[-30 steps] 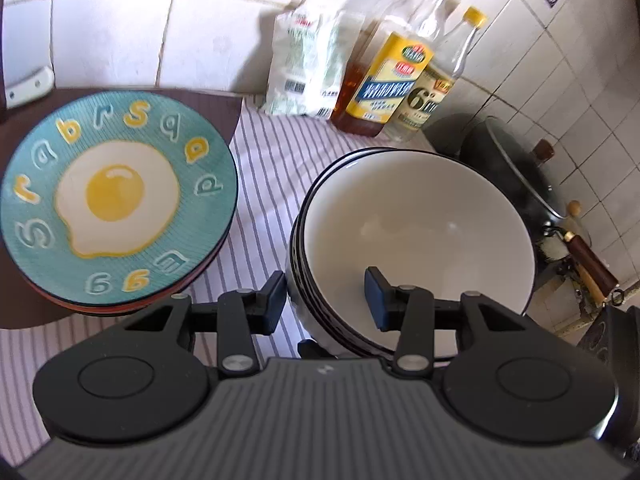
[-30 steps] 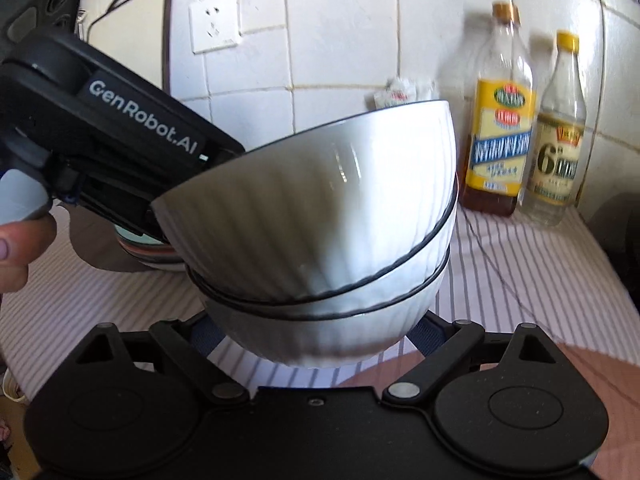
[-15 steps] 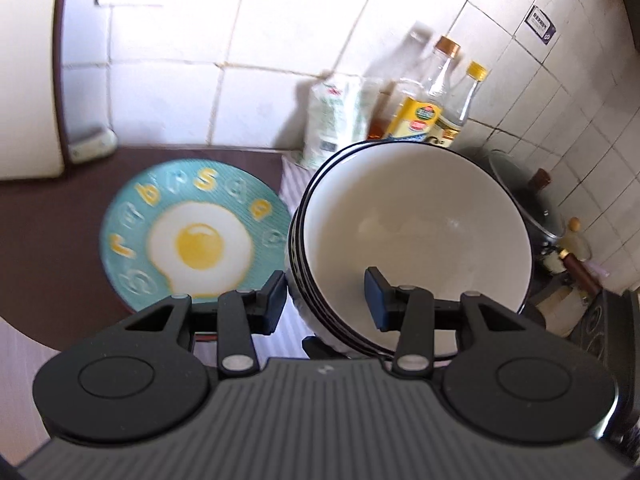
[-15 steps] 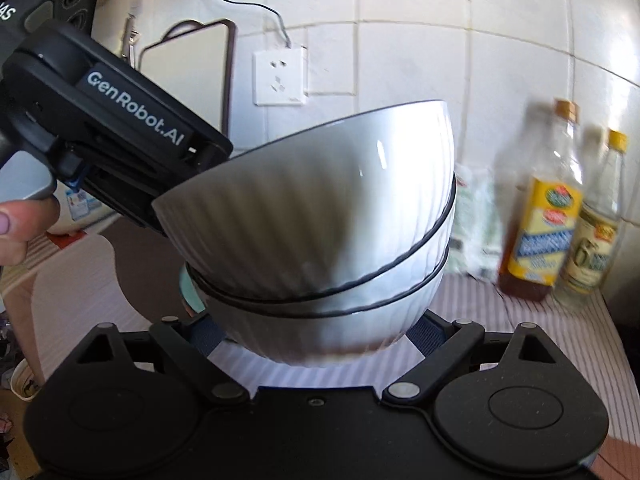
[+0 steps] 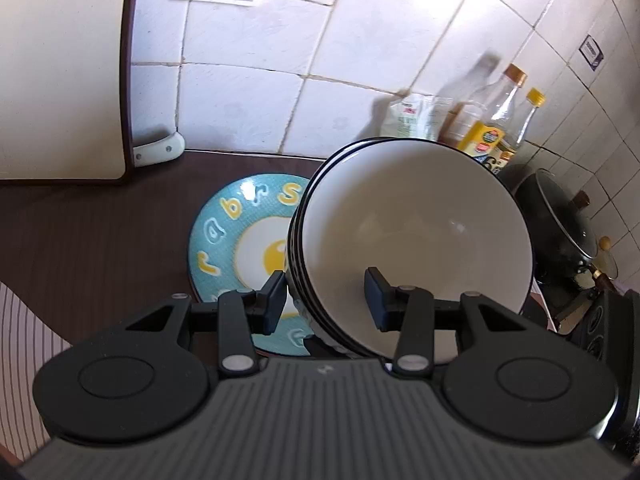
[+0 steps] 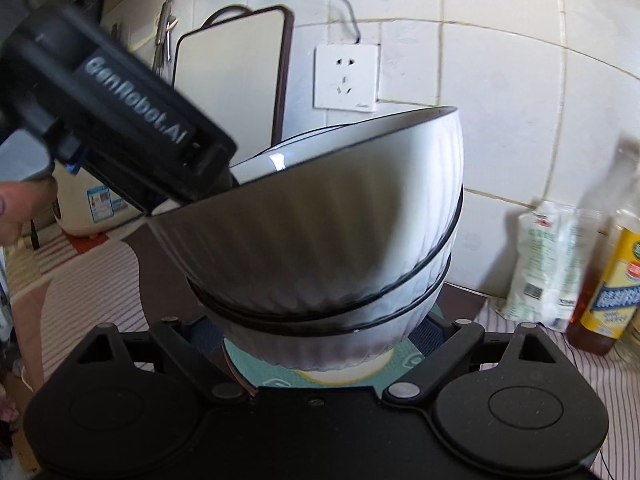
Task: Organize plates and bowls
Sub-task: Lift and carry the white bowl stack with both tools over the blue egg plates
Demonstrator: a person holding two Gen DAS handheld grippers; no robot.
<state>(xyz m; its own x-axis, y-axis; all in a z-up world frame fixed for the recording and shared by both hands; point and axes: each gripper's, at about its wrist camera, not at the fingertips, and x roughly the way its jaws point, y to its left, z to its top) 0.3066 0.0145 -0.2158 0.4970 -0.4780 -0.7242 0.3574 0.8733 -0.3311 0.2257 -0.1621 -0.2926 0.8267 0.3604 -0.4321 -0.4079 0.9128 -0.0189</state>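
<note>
White ribbed ceramic bowls with black rims, nested in a stack (image 5: 412, 240), hung between my two grippers. My left gripper (image 5: 326, 300) pinched the near rim at a narrow gap, one pad inside and one outside, so the stack could not tip. My right gripper (image 6: 316, 340) cradled the bottom bowl's sides to carry the weight. I held them just above the teal fried-egg plate (image 5: 236, 232) near the brown mat's (image 5: 92, 240) back edge.
</note>
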